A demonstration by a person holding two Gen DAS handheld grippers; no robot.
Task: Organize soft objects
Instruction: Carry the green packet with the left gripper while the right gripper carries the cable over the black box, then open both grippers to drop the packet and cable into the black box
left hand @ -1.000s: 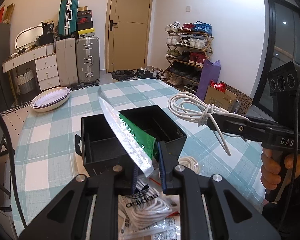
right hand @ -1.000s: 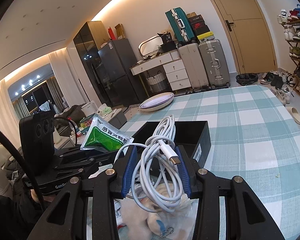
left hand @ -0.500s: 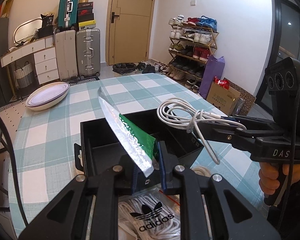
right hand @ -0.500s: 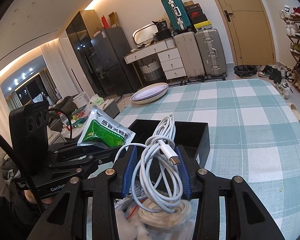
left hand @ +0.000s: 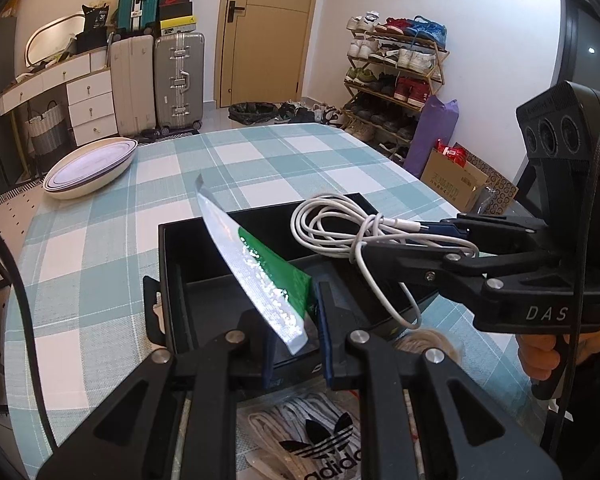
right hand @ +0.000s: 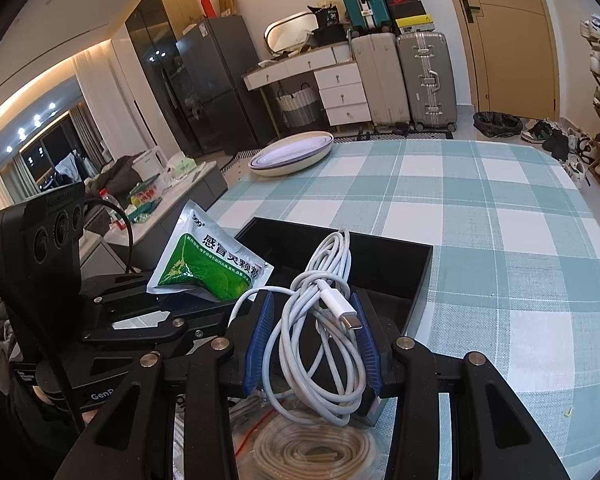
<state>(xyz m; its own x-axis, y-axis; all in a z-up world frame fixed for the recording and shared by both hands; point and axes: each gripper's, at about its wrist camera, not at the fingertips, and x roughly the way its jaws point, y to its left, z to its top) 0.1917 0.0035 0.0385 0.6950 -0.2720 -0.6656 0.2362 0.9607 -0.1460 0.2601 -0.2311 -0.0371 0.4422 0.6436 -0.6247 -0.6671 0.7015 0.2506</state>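
Observation:
My left gripper is shut on the lower edge of a green and silver sachet, which stands up edge-on over the near part of an open black box. My right gripper is shut on a bundled white USB cable; loops and the plug hang between its blue pads above the box's near right side. In the left wrist view the right gripper reaches in from the right with the cable over the box. The right wrist view shows the sachet in the left gripper at left.
The box sits on a teal and white checked tablecloth. A stack of oval bowls lies at the far left corner. Under the grippers lie a clear bag of laces and a coiled beige cord. A hand holds the right gripper.
Both grippers have moved forward over the black box with their loads. The right gripper with the cable has come in closer beside the sachet. Both grips are unchanged.

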